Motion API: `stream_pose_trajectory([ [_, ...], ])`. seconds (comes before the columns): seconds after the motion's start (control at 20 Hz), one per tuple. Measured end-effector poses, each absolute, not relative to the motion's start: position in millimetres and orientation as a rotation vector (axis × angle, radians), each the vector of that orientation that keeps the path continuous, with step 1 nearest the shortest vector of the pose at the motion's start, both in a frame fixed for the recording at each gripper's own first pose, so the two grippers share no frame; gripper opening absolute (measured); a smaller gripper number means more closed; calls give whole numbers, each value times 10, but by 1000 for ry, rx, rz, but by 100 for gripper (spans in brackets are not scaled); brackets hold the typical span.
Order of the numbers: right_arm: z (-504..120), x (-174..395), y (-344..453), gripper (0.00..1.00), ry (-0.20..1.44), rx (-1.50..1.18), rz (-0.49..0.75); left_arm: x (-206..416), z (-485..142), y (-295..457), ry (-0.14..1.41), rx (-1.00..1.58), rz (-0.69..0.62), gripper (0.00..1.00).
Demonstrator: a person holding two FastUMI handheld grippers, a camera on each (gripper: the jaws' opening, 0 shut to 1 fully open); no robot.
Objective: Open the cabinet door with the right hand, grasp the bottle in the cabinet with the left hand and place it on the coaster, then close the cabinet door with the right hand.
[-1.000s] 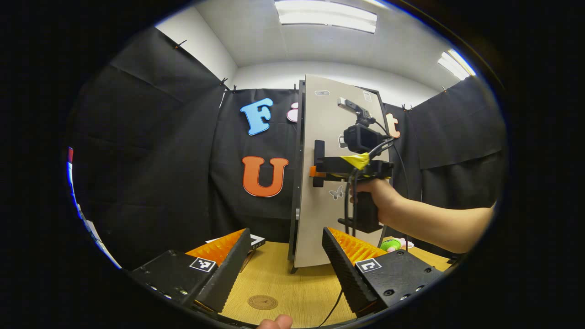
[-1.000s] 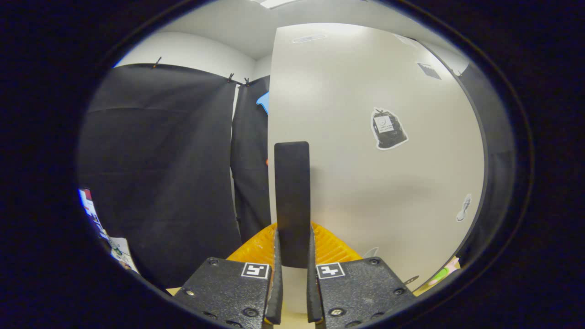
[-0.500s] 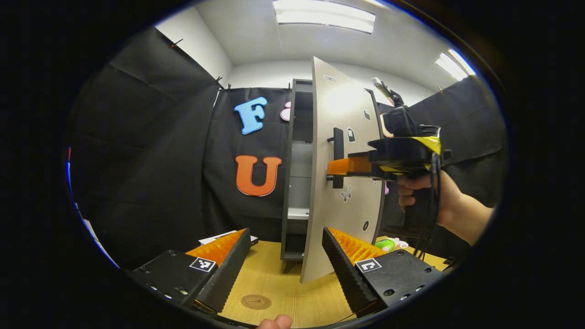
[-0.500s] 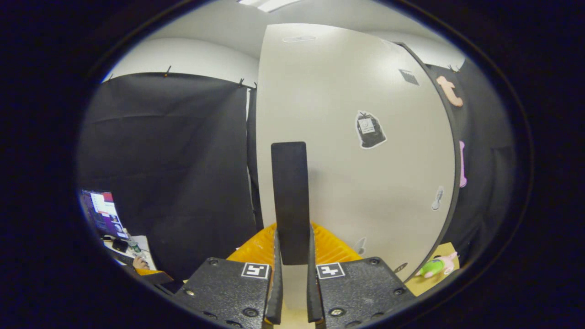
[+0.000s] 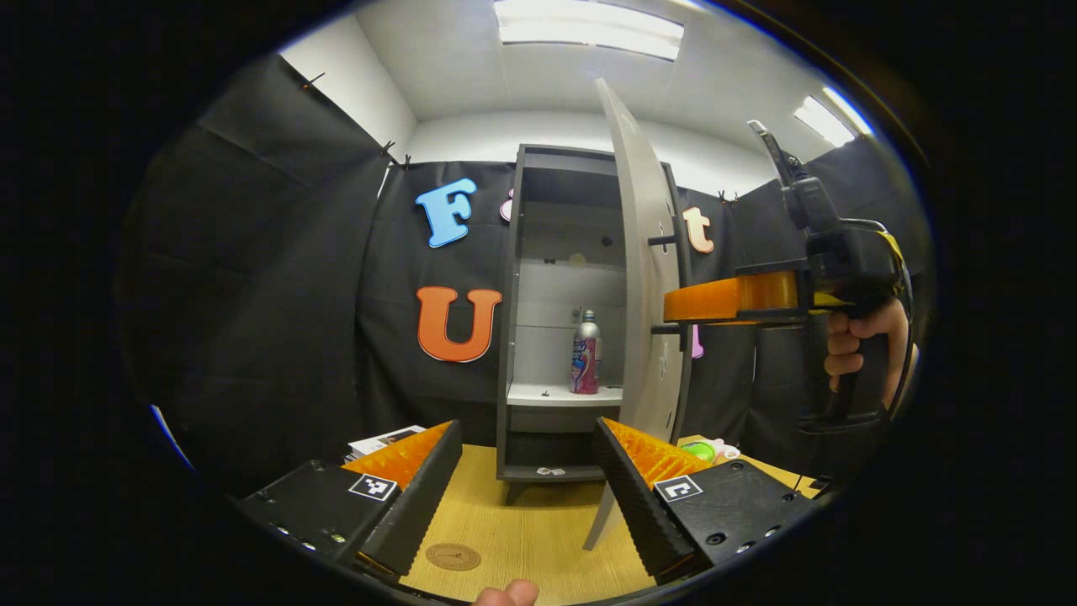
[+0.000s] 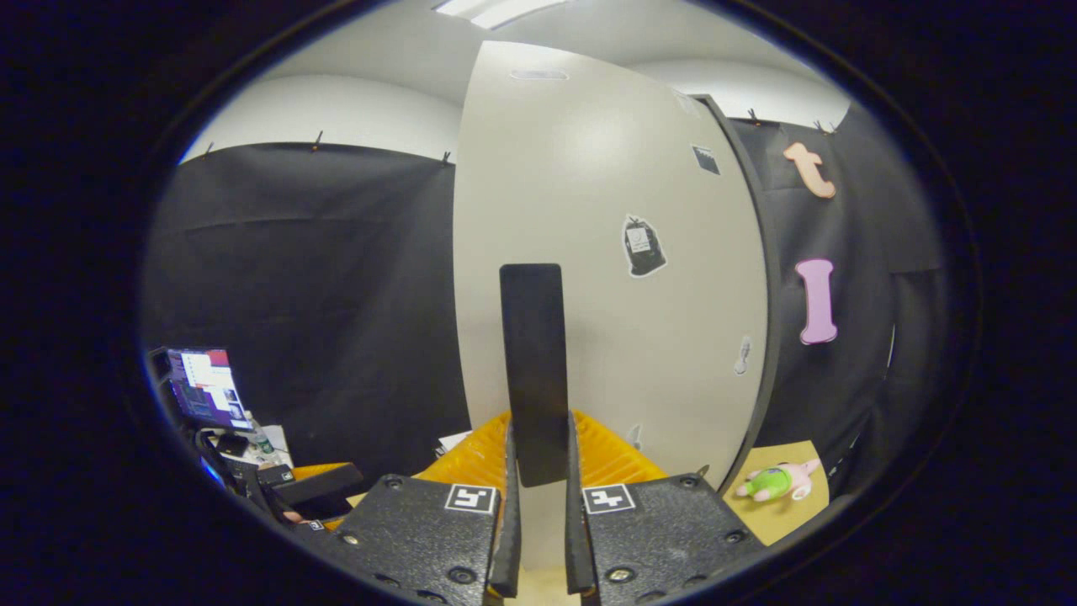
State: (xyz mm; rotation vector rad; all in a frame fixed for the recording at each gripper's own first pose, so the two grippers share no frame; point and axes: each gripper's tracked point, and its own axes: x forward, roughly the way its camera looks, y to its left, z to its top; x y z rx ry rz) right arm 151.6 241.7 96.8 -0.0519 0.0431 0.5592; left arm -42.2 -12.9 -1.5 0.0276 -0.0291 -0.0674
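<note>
In the left gripper view a tall dark cabinet [image 5: 515,295] stands at the back of the wooden table, its pale door [image 5: 641,278] swung out nearly edge-on. A bottle [image 5: 585,354] with a silver neck and pink label stands upright on a white shelf inside. A round brown coaster [image 5: 453,556] lies on the table between my left gripper's fingers. My left gripper [image 5: 526,488] is open, well short of the cabinet. My right gripper [image 6: 538,505] is shut on the door's black handle [image 6: 532,370]; from the left gripper view it [image 5: 673,307] is held by a hand at the door's outer face.
A green and pink toy [image 6: 774,481] lies on the table beside the door's hinge side. Papers [image 5: 383,439] rest at the table's left rear. A monitor [image 6: 200,389] glows low at the left. Black cloth walls surround the booth.
The right gripper has pulled the door from nearly closed to wide open, swinging right. The cabinet's inside and the bottle have come into view. The left gripper has stayed open and barely moved.
</note>
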Motion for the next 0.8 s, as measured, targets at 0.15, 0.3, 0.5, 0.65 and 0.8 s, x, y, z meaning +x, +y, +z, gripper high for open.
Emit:
stream_pose_trajectory([
  [0.15, 978, 1434, 2303, 24, 51, -46, 543, -454, -21, -247, -29, 19, -77, 95],
  [0.3, 986, 1398, 2163, 24, 46, -50, 518, -490, -32, -318, -24, 16, -73, 95],
  [0.5, 988, 1346, 1970, 24, 36, -49, 481, -561, -130, -497, 1, 5, -92, 95],
  [0.65, 1001, 1316, 1833, 24, 33, -57, 456, -576, -176, -597, 10, 11, -102, 95],
  [0.8, 1018, 1304, 1669, 17, 21, -71, 426, -571, -194, -700, 15, 14, -115, 95],
])
